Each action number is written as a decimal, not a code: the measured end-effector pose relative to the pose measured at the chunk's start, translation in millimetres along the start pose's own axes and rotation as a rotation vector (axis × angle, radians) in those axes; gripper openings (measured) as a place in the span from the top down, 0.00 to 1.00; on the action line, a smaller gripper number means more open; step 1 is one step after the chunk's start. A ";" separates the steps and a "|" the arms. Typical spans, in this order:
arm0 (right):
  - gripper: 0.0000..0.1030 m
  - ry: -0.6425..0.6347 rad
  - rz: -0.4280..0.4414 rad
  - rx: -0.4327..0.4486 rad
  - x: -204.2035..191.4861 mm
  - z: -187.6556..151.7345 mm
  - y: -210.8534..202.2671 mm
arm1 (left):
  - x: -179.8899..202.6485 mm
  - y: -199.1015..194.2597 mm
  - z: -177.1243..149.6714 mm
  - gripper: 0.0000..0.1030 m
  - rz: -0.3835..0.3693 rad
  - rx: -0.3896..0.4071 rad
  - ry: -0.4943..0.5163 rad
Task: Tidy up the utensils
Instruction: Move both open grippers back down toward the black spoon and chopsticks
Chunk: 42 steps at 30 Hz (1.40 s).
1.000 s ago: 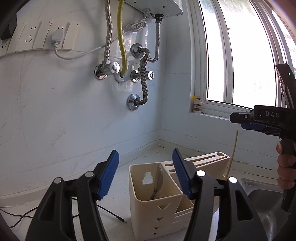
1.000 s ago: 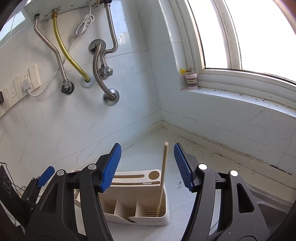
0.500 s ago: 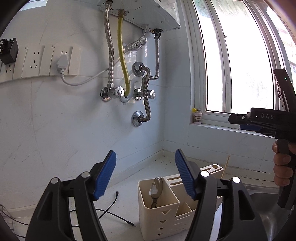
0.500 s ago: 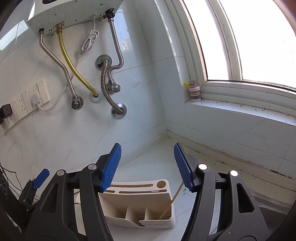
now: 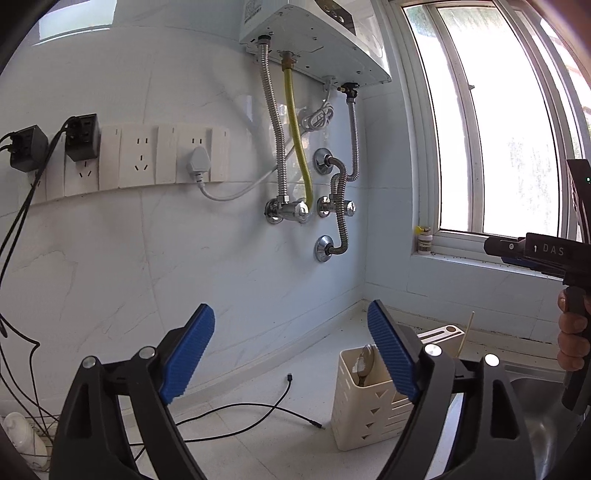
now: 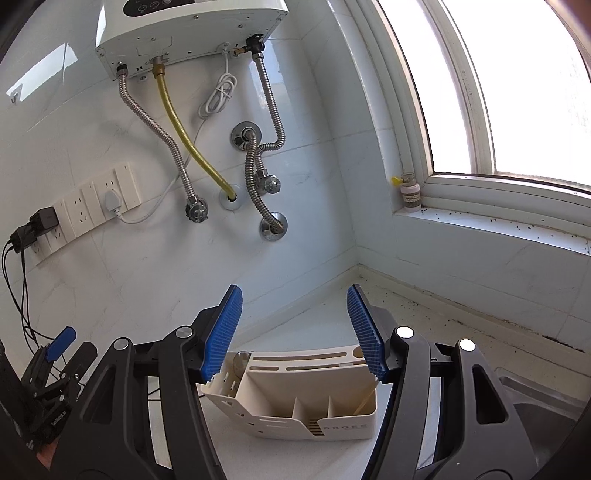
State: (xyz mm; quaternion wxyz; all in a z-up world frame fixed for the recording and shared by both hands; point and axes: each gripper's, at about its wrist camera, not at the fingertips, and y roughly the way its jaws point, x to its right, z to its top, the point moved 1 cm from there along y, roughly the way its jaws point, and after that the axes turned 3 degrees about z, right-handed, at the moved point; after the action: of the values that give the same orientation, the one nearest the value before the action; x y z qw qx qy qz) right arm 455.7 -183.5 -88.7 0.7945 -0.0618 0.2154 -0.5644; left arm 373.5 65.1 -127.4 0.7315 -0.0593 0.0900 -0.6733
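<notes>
Both grippers risen, one holder, one spoon, one chopstick

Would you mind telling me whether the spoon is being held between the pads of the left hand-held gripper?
No, the spoon stands in the cream utensil holder, and nothing lies between the opening jaws of the left hand-held gripper.

Both wrist cameras look forward and slightly downward toward the tiled corner. Both views share the cream utensil holder, water heater and window, the right view sitting nearer the holder.
</notes>
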 end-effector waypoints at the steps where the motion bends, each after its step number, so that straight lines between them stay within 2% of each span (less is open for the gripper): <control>1: 0.45 -0.001 0.004 -0.001 -3.4 -1.7 -2.7 | -6.8 -5.0 1.3 0.15 0.012 -0.001 -0.008; 5: 0.44 0.005 0.020 -0.004 -18.2 -9.6 -11.0 | -34.6 -26.6 6.7 0.05 0.064 -0.005 -0.039; 8: 0.42 -0.009 0.034 -0.015 -32.1 -17.0 -13.1 | -54.7 -40.3 7.2 0.05 0.100 -0.021 -0.046; 10: 0.31 -0.013 0.052 -0.019 -40.9 -22.6 -15.2 | -67.0 -49.4 5.5 0.05 0.120 -0.043 -0.045; 14: 0.28 -0.037 0.082 -0.053 -58.7 -35.5 -15.4 | -89.6 -66.6 -5.1 0.05 0.181 -0.100 -0.050; 16: 0.22 -0.031 0.105 -0.076 -65.7 -43.2 -13.9 | -100.7 -73.5 -13.3 0.05 0.203 -0.144 -0.067; 27: 0.22 -0.047 0.192 -0.241 -103.7 -96.8 5.9 | -155.9 -106.3 -80.9 0.05 0.320 -0.432 -0.228; 29: 0.22 -0.057 0.210 -0.283 -111.5 -108.8 10.3 | -160.1 -110.5 -94.1 0.05 0.327 -0.501 -0.255; 37: 0.21 -0.112 0.252 -0.456 -143.7 -161.2 23.8 | -163.4 -119.1 -143.4 0.05 0.315 -0.694 -0.338; 42: 0.21 -0.160 0.257 -0.560 -160.2 -191.3 30.1 | -164.8 -119.4 -169.9 0.05 0.346 -0.766 -0.392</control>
State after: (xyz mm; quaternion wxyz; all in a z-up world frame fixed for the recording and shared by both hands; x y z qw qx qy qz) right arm 359.9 2.9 -227.3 0.8258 -0.2945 0.3052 -0.3718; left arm 208.5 224.7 -260.0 0.7616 -0.4356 0.2009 -0.4358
